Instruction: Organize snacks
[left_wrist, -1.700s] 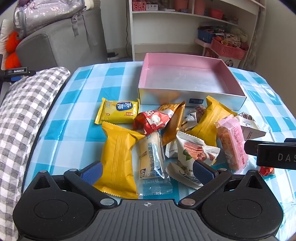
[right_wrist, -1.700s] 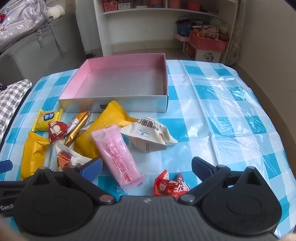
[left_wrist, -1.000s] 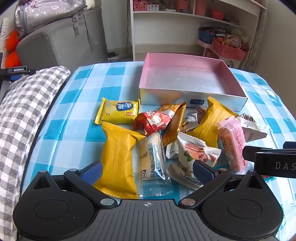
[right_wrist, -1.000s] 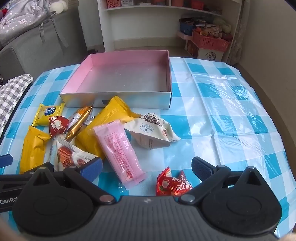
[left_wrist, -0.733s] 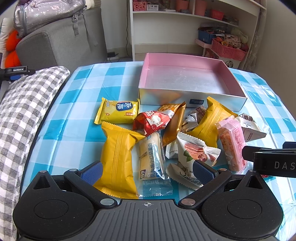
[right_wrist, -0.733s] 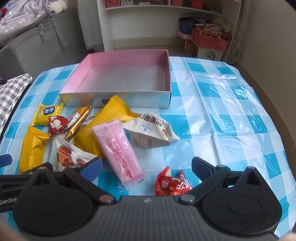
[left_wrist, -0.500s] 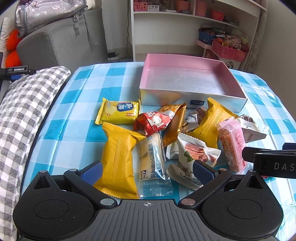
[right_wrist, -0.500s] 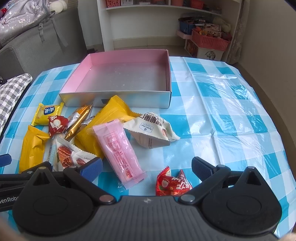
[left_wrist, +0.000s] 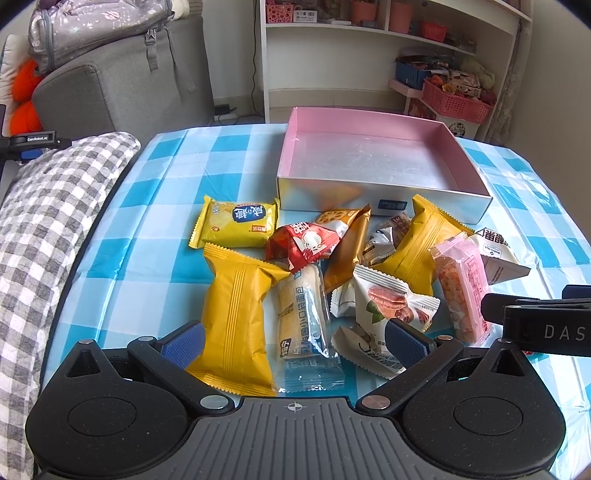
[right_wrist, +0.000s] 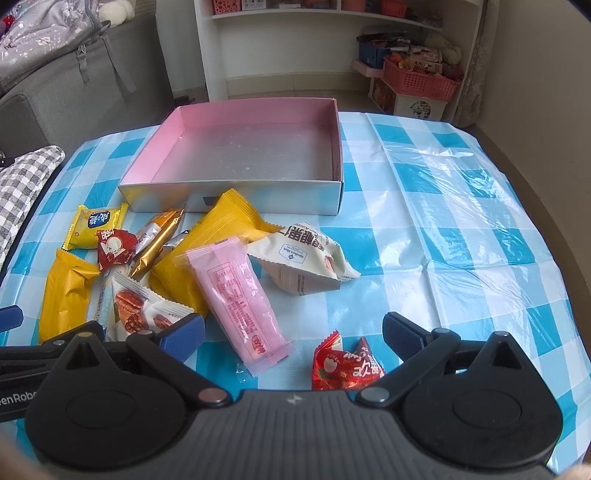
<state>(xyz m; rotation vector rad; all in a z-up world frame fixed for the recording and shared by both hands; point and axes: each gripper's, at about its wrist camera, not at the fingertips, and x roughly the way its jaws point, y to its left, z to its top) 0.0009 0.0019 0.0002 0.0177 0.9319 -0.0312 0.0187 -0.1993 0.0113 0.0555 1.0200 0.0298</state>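
An empty pink-lined silver box sits at the back of the blue checked table. Several snack packets lie in front of it. My left gripper is open, low over a large yellow packet and a clear bread roll packet. A pecan packet lies by its right finger. My right gripper is open, low over a pink bar packet and a small red candy packet. A cream triangular packet lies beyond them.
A grey checked cushion lies along the table's left edge. A grey sofa and a white shelf with pink baskets stand behind. The right gripper's body shows at the right of the left wrist view.
Both grippers stay open and nearly still. The right gripper has drifted slightly back and up, so the red candy packet sits a little lower in its view.
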